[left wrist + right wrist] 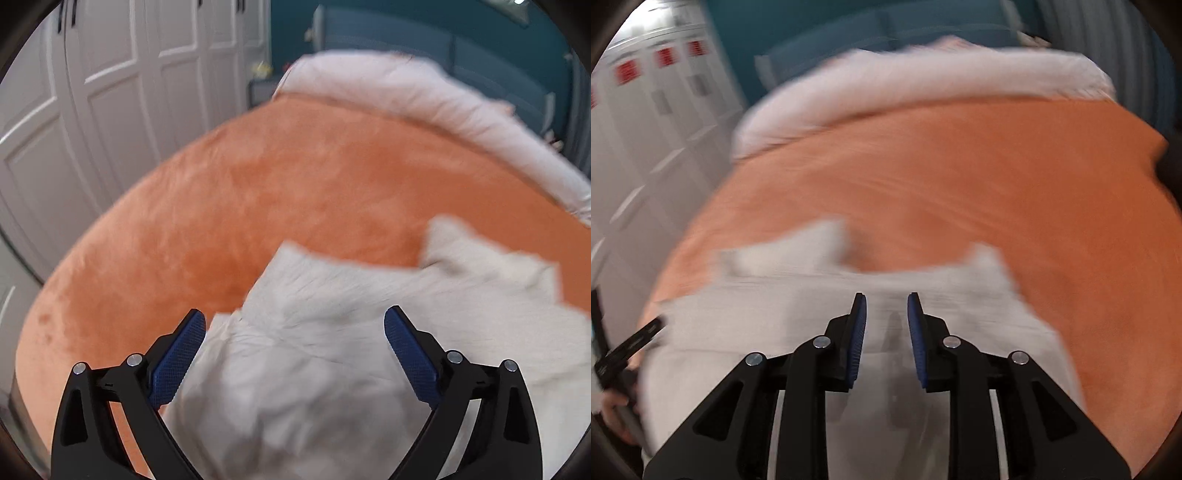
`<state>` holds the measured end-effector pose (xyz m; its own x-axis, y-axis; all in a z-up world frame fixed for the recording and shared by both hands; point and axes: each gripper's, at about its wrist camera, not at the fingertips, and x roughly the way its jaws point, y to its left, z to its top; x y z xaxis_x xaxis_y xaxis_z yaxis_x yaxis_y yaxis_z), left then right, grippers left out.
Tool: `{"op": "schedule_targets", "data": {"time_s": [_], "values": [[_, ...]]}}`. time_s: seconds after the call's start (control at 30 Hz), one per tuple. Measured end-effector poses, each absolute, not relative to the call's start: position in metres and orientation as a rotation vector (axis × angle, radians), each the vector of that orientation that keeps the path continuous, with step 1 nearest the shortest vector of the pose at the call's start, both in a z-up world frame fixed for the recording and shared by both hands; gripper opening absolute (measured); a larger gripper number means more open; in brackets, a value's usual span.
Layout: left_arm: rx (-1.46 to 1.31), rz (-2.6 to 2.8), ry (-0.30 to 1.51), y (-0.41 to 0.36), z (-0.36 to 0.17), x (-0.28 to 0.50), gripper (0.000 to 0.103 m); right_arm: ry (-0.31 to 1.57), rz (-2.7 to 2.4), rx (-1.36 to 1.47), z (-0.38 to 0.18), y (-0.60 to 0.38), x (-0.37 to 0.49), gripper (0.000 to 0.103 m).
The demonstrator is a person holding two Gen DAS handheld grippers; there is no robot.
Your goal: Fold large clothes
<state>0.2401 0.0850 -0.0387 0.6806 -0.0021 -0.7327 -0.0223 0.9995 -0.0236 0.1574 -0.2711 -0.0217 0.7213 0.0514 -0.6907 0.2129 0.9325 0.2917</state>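
Left gripper [294, 317]: fingers spread wide, nothing between them, hovering over white garment [332, 332]. Right gripper [886, 306]: narrow gap betw. pads, nothing visibly clamped, also above the garment [812, 314]. Garment lies rumpled on orange bedspread [295, 184], near edge closest to cams; pale pillows [406, 85] at far end. Both views motion-blurred, seams/hem not resolvable. Est. handling: light, limp, low-slip woven cloth; sags if lifted. Recommend pinching two far corners/shoulders, one per gripper, keeping fabric taut.
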Motion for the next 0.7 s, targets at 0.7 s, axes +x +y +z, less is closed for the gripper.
{"op": "schedule_targets", "data": {"time_s": [0.7], "values": [[-0.014,0.058,0.949,0.123,-0.084,0.28,0.098,0.916,-0.162,0.346,-0.077,-0.322,0.18,0.0]]}}
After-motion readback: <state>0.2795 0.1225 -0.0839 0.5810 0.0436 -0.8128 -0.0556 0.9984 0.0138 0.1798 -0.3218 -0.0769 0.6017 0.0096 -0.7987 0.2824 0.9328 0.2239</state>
